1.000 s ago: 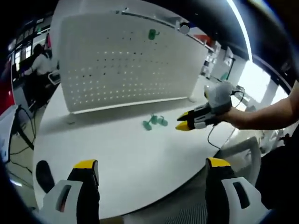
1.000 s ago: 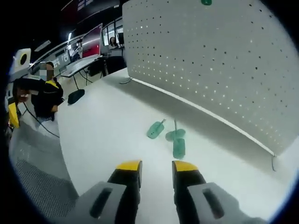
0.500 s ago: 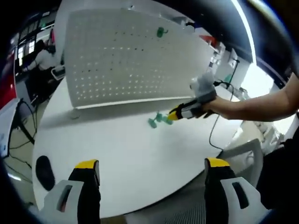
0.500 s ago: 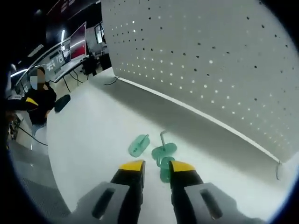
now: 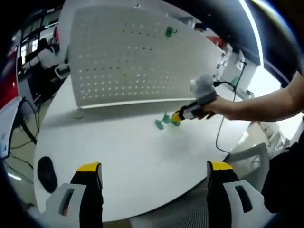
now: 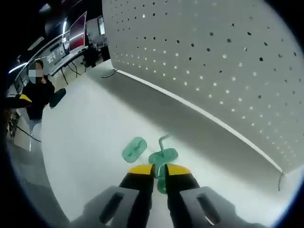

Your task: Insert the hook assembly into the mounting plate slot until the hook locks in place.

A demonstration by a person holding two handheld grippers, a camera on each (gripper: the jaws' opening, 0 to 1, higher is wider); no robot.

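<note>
Meanwhile, in the left gripper view, three small green hook assemblies (image 5: 166,121) lie clustered on the white table (image 5: 118,156), just in front of the upright perforated mounting plate (image 5: 137,57), where a fourth green hook (image 5: 169,32) already hangs near the top edge. The right gripper (image 5: 176,116), held by a person's hand (image 5: 213,105), reaches in from the right with its yellow tips at the cluster. The left gripper (image 5: 152,175) hangs back near the table's edge, its jaws spread wide and holding nothing.

From the right gripper view, the right gripper (image 6: 159,169) has its jaws drawn nearly together around the nearest hook (image 6: 161,173), with one round-based hook (image 6: 134,148) off to the left and another (image 6: 163,156) just beyond the tips. Whether the pads already grip firmly cannot be told.

Judging by their look, the hooks are light, rigid moulded plastic, likely slick and apt to skid on the smooth tabletop. The stubby body seems the sensible place to pinch, leaving the thin peg end free for the plate's holes (image 6: 223,57).
</note>
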